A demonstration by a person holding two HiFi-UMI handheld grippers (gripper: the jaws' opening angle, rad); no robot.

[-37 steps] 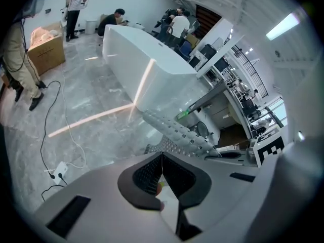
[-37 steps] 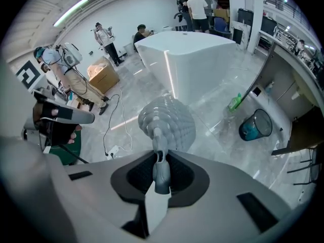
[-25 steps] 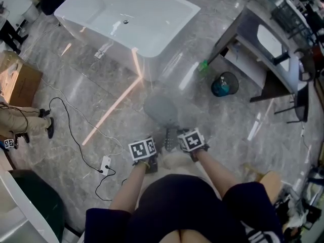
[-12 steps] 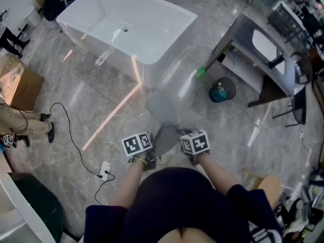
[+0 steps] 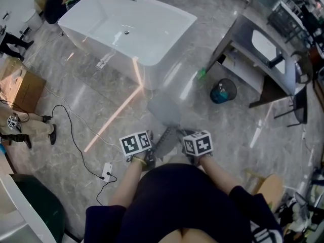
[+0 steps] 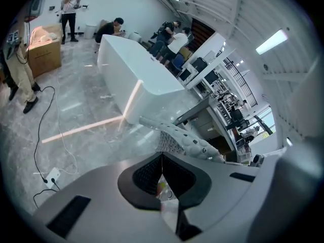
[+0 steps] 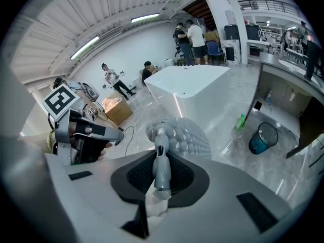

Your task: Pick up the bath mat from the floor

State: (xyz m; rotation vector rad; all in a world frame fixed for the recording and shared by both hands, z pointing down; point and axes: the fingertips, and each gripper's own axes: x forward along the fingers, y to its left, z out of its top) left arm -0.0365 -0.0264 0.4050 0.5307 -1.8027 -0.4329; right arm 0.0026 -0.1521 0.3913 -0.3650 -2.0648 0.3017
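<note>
Jaws on both sides were pressed together on the bath mat point(image 7: 183, 134) when I looked. The right gripper point(image 7: 160, 167) pinched a folded grey edge that stood up between its pads. The left gripper point(image 6: 161, 160) was clamped on the opposite edge, and the pebbled sheet ran up and to the right from there. In the head view the mat point(image 5: 163, 114) sat at centre frame, stretching away from the two marker cubes – whether its far end touched the floor point(image 5: 101, 97) I could not tell. Just beyond it, in the upper half, stood the white bathtub point(image 5: 129, 27). A teal bin point(image 5: 223, 90) and a green bottle point(image 5: 202, 73) sat right of centre beside the grey vanity point(image 5: 255, 22). At lower left a black cable point(image 5: 71, 130) ran to a power strip point(image 5: 106, 167) – a cardboard box point(image 5: 17, 82) lay at the left edge.
</note>
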